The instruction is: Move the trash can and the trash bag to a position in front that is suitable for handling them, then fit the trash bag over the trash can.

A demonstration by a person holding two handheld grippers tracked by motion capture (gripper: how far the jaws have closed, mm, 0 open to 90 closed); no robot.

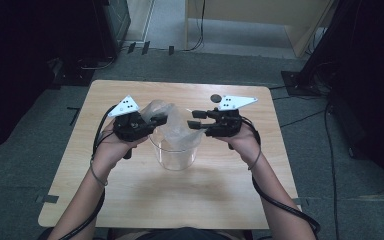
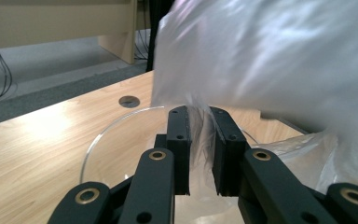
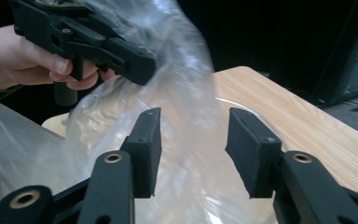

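Note:
A clear round container [image 1: 175, 156] stands mid-table, and a clear plastic bag [image 1: 172, 120] rises out of it. My left gripper [image 1: 161, 120] is at the bag's left, level with its top. In the left gripper view the jaws [image 2: 200, 122] are close together and pinch a crumpled fold of the bag [image 2: 270, 60] above the container's rim [image 2: 98, 135]. My right gripper [image 1: 195, 120] faces it from the right, open. Its jaws [image 3: 193, 127] stand wide apart with the bag's film [image 3: 186, 88] loose between and behind them. The left gripper [image 3: 137, 67] and its hand are beyond.
The wooden table [image 1: 130, 200] has a small round hole [image 1: 215, 98] near its far edge. Dark equipment stands on the floor at both sides, and light wooden furniture [image 1: 240, 15] stands behind. Cables trail from both grippers off the near edge.

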